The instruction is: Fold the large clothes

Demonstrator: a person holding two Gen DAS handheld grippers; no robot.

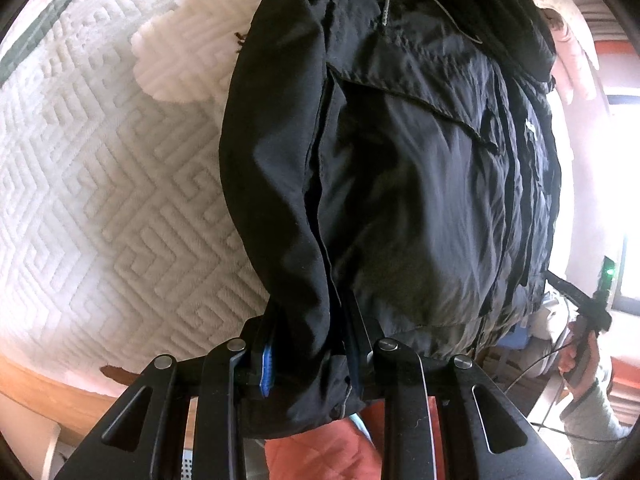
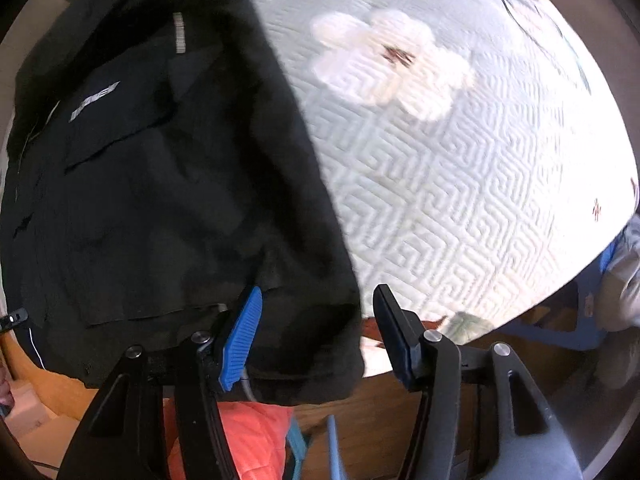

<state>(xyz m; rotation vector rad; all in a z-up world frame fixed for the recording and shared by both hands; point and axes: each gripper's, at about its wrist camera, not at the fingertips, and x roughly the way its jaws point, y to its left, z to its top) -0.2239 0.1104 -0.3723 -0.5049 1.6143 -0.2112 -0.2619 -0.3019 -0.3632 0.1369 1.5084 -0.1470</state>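
A large black jacket point(image 1: 400, 160) lies on a white quilted bedspread point(image 1: 100, 200). My left gripper point(image 1: 310, 344) is shut on the jacket's sleeve cuff at the bed's near edge; the cloth bunches between its jaws. In the right wrist view the jacket point(image 2: 140, 180) fills the left half, its hem hanging over the bed edge. My right gripper point(image 2: 316, 336) is open, with the jacket's lower right corner lying between its blue pad point(image 2: 240, 340) and the other finger, not pinched. The right gripper also shows in the left wrist view point(image 1: 584, 320), in a hand.
The bedspread point(image 2: 460, 200) has white flower patches point(image 2: 392, 60). The wooden bed frame point(image 2: 380, 412) runs below the edge. An orange quilted cloth point(image 2: 248, 440) lies below the grippers. A blue stool or box point(image 2: 592, 320) stands at the right.
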